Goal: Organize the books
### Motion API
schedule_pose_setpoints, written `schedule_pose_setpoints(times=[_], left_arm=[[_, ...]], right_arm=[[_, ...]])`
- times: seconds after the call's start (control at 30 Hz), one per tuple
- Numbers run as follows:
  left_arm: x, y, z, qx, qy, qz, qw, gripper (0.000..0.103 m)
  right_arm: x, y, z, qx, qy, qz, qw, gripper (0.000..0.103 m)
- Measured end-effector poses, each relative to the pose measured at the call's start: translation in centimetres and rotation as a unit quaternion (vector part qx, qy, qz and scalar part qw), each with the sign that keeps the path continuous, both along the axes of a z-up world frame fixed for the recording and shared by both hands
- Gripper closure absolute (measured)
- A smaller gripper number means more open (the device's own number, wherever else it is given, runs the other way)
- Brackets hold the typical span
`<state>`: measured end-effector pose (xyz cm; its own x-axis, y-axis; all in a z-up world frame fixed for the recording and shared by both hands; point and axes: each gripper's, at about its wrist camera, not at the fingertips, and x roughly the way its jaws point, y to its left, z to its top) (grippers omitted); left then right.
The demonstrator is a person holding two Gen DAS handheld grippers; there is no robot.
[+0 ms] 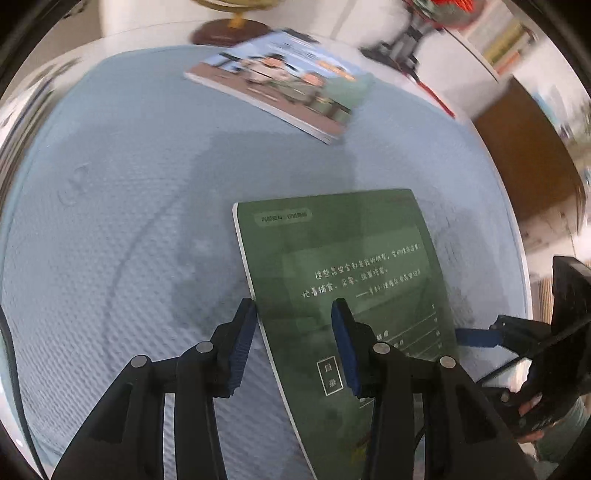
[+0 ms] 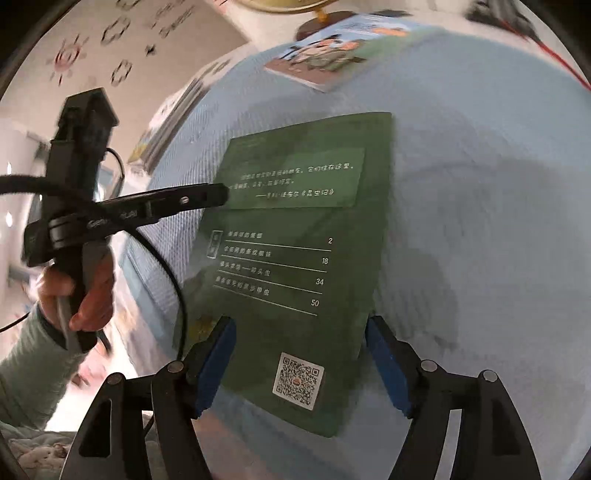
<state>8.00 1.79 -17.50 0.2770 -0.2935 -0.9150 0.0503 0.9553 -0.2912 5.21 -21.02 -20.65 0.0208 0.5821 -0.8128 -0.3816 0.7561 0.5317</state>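
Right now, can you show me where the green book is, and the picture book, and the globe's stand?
green book (image 2: pixel 295 266), right wrist view, on the middle of its cover among the contents lines.
picture book (image 1: pixel 280 77), left wrist view, on the middle of its colourful cover.
globe stand (image 1: pixel 225 33), left wrist view, on its dark round base.

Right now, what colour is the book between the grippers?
Dark green with white print, clearest in the right wrist view: the book.
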Motion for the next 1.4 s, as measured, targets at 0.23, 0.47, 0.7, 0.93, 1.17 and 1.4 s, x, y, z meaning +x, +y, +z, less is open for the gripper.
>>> schedule_pose_setpoints(times=[0.23, 0.47, 0.7, 0.93, 1.17, 1.4], left_arm=[[-3.2, -1.4, -0.4, 0.014, 0.015, -0.009, 0.9997, 0.065], [-4.3, 0.7, -0.4, -0.022, 0.013, -0.003, 0.9997, 0.065], [-5.1, 4.0, 0.1, -0.077, 0.016, 0.005, 0.9969, 0.065], [-8.5, 13.1, 2.9, -0.091, -0.02, 0.067, 0.9934, 0.065], [-11.0, 21.0, 1.7, -0.102, -0.034, 0.172, 0.9792, 0.065], [-11.4, 19.7, -0.9, -0.062, -0.002, 0.12, 0.9908, 0.065]], right_arm=[[1.7, 0.5, -0.1, 0.025, -0.002, -0.052, 0.998, 0.022], [1.4, -1.4, 2.8, 0.122, 0.026, -0.089, 0.988, 0.024], [-0.4, 1.3, 8.8, 0.233, 0.017, -0.098, 0.967, 0.025], [-2.9, 10.9, 13.7, 0.252, -0.022, -0.031, 0.967, 0.025], [-4.9, 17.8, 10.6, 0.137, -0.034, -0.005, 0.99, 0.025], [-4.8, 19.1, 4.5, -0.025, -0.044, -0.052, 0.997, 0.025]])
